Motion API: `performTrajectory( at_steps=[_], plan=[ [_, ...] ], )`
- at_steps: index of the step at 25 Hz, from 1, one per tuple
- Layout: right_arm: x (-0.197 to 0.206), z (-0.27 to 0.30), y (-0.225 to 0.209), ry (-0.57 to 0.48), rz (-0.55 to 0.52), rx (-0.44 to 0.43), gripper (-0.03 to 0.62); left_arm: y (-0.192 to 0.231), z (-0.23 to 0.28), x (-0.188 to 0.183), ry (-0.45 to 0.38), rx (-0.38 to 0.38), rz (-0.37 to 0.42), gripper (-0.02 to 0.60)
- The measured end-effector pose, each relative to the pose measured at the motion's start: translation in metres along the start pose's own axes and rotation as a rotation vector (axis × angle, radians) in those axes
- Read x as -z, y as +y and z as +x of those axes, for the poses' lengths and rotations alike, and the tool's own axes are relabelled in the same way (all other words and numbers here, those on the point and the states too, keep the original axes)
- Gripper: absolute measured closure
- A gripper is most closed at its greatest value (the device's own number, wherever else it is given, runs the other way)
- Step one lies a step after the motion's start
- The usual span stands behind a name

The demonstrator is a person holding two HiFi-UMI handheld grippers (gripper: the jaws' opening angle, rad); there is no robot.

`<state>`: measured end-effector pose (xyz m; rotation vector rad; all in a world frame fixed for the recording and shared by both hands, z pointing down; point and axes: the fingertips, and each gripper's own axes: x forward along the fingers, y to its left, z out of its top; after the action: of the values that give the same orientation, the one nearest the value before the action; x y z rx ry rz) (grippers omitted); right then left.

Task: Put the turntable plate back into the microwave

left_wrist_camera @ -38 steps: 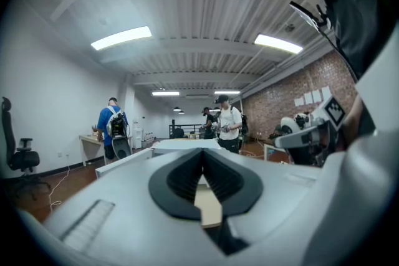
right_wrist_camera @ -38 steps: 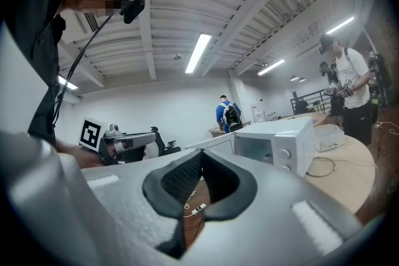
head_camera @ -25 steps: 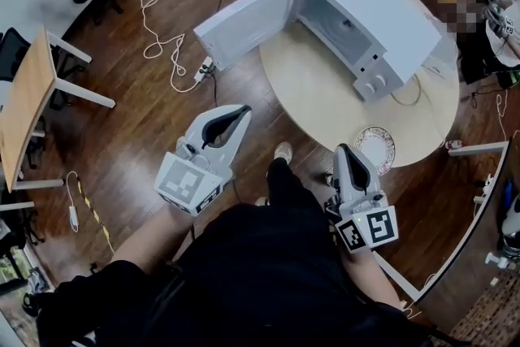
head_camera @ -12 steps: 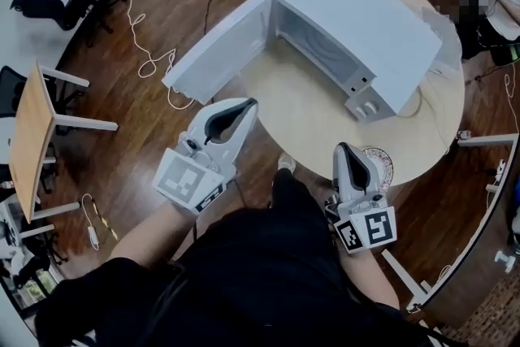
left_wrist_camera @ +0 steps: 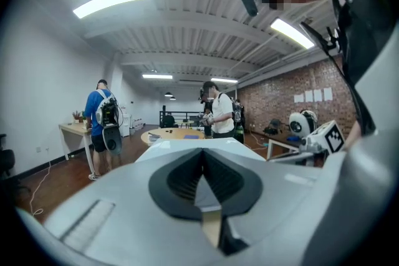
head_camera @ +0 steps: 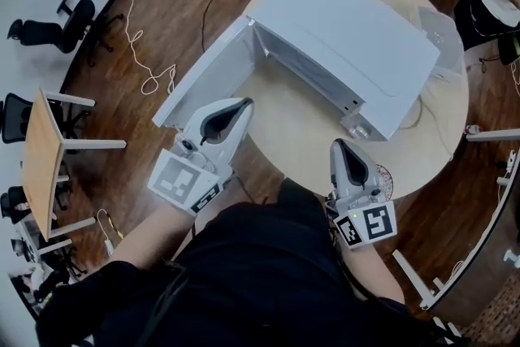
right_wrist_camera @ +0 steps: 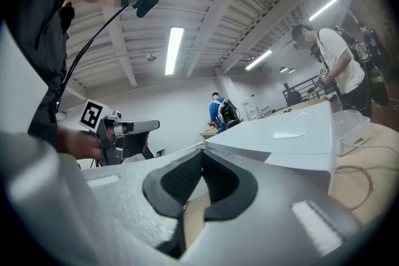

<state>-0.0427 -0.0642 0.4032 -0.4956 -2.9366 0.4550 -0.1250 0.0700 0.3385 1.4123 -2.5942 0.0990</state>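
Observation:
The white microwave (head_camera: pixel 345 32) stands on the round beige table (head_camera: pixel 292 122) with its door (head_camera: pixel 203 85) swung wide open toward me; its cavity is seen only edge-on. The patterned turntable plate (head_camera: pixel 383 178) lies at the table's near edge, mostly hidden behind my right gripper (head_camera: pixel 338 144). That gripper is shut, holds nothing, and hovers just left of the plate. My left gripper (head_camera: pixel 246 102) is shut and empty too, beside the open door's near end. In the gripper views the left gripper (left_wrist_camera: pixel 201 152) and right gripper (right_wrist_camera: pixel 201 154) show closed jaws, with the microwave (right_wrist_camera: pixel 293 134) beyond.
A clear plastic container (head_camera: pixel 439 28) and a cable (head_camera: pixel 422 114) sit behind the microwave. A white cord (head_camera: pixel 150 53) trails over the wooden floor at left, near a small desk (head_camera: pixel 41 158) and office chairs (head_camera: pixel 49 16). Two people (left_wrist_camera: pixel 103 124) stand far off.
The table and microwave have drawn nearer and lower in the head view. Both grippers moved forward to the table's edge. The plate has slipped mostly behind the right gripper.

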Motion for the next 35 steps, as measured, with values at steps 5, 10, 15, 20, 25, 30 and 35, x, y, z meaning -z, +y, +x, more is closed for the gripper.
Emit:
performTrajectory(
  at_steps=[5, 10, 15, 20, 25, 30, 35],
  plan=[
    [-0.003, 0.018, -0.013, -0.003, -0.005, -0.003, 0.592, 0.012, 0.017, -0.002, 0.006, 0.000, 0.000, 0.578],
    [-0.009, 0.027, -0.016, -0.014, -0.002, 0.004, 0.592, 0.023, 0.024, -0.008, -0.004, -0.007, -0.005, 0.578],
    [-0.011, 0.024, -0.017, -0.017, -0.016, 0.027, 0.592, 0.024, 0.025, -0.009, -0.006, 0.014, 0.009, 0.578],
    [-0.016, 0.024, -0.020, -0.042, -0.033, 0.104, 0.592, 0.030, 0.041, -0.017, -0.022, 0.095, 0.035, 0.578],
    [-0.013, 0.019, -0.022, -0.066, -0.040, 0.230, 0.592, 0.024, 0.063, -0.020, -0.045, 0.237, 0.042, 0.578],
    [-0.024, 0.024, -0.012, -0.091, -0.064, 0.366, 0.592, 0.019, 0.079, -0.022, -0.063, 0.415, 0.052, 0.578],
    [-0.032, 0.037, 0.005, -0.120, -0.087, 0.476, 0.592, 0.000, 0.073, -0.009, -0.058, 0.580, -0.024, 0.578]
  ],
)
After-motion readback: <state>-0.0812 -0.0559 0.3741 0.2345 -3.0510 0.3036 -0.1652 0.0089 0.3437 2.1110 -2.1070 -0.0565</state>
